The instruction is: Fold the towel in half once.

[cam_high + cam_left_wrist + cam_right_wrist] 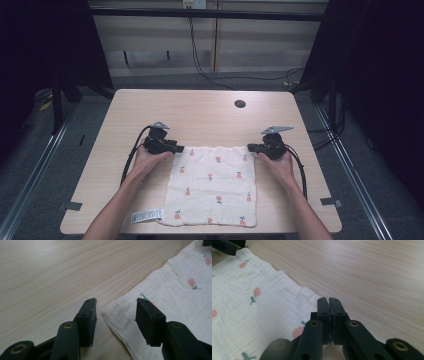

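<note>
On the pale wooden table (150, 107), your left gripper (172, 148) sits at the far-left corner of the white cloth (212, 185), and the left gripper view shows its jaws standing apart, one pad over bare wood, the other over the fabric, with the cloth's corner (110, 313) lying flat between them and neither pad pressing on it. The cloth, printed with small pink flowers, is spread flat on the near half of the table, its near edge close to the table's front edge. A white printed label (146, 216) sticks out from its near-left corner beside your left forearm. Farther back, a dark round hole (240, 104) marks the tabletop, well clear of both hands, and black cables (200, 60) trail across the floor behind the table. Nothing lies between either gripper and the cloth.

At the far-right corner, your right gripper (253, 148) has its jaws brought together; in the right gripper view they meet over the cloth's edge (312, 293). You cannot tell from that view whether fabric is pinched between the pads, since the jaws themselves cover the spot. Your hands hide most of both gripper bodies in the high view. The dark surroundings on either side of the table are hard to make out.
</note>
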### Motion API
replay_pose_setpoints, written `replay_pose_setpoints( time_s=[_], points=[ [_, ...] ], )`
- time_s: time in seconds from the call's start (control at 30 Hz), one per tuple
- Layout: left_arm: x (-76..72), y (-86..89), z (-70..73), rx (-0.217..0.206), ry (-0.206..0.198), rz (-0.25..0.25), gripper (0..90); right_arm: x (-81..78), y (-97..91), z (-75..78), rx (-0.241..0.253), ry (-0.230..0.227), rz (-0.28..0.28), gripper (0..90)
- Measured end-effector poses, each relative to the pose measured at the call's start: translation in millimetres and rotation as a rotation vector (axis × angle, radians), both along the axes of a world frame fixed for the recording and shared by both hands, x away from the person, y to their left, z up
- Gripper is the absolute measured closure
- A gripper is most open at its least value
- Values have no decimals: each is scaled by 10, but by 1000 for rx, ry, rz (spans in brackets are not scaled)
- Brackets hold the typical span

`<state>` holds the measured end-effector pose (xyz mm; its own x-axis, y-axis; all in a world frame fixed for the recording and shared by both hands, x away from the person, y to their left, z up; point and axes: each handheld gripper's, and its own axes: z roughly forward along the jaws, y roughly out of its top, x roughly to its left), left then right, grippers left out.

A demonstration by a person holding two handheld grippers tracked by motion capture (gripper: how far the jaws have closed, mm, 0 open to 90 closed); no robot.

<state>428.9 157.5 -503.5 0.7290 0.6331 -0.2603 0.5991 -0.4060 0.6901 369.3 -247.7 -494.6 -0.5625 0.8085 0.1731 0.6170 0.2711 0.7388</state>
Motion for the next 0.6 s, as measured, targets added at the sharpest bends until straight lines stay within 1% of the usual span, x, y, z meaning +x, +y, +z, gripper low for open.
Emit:
replay_pose_setpoints(
  time_s=[0.03,0.07,0.1,0.17,0.2,0.23,0.3,0.33,0.37,0.43,0.47,0.53,0.6],
  points=[
    [-5,-8,2,12,-9,-5,530,0,-1,-4,0,-4,2,879],
    [-10,-13,1,10,-8,-13,560,-1,0,-10,-2,-5,2,879],
    [-18,-21,2,19,-16,-19,591,-1,2,-14,0,-3,4,879],
    [-27,-32,0,14,-14,-25,634,-2,4,-13,1,-3,4,880],
    [-48,-44,-3,24,-28,-24,658,-4,10,-9,7,-4,8,880],
    [-60,-41,-18,9,-28,-34,681,-7,15,-5,9,-4,9,880],
    [-65,-43,-23,2,-26,-43,725,-20,24,1,16,-8,9,880],
    [-63,-65,-8,24,-30,-45,738,-27,29,3,21,-9,8,880],
    [-63,-65,-8,24,-30,-45,755,-33,33,7,23,-13,7,881],
    [-69,-66,-15,27,-36,-46,818,-42,34,27,36,-20,4,880],
    [-73,-68,-23,17,-33,-49,837,-47,36,38,36,-22,4,880],
    [-76,-67,-21,12,-32,-55,853,-53,34,47,35,-27,6,881],
    [-79,-55,-5,-10,-33,-53,863,-56,28,44,37,-26,6,881]
  ],
)
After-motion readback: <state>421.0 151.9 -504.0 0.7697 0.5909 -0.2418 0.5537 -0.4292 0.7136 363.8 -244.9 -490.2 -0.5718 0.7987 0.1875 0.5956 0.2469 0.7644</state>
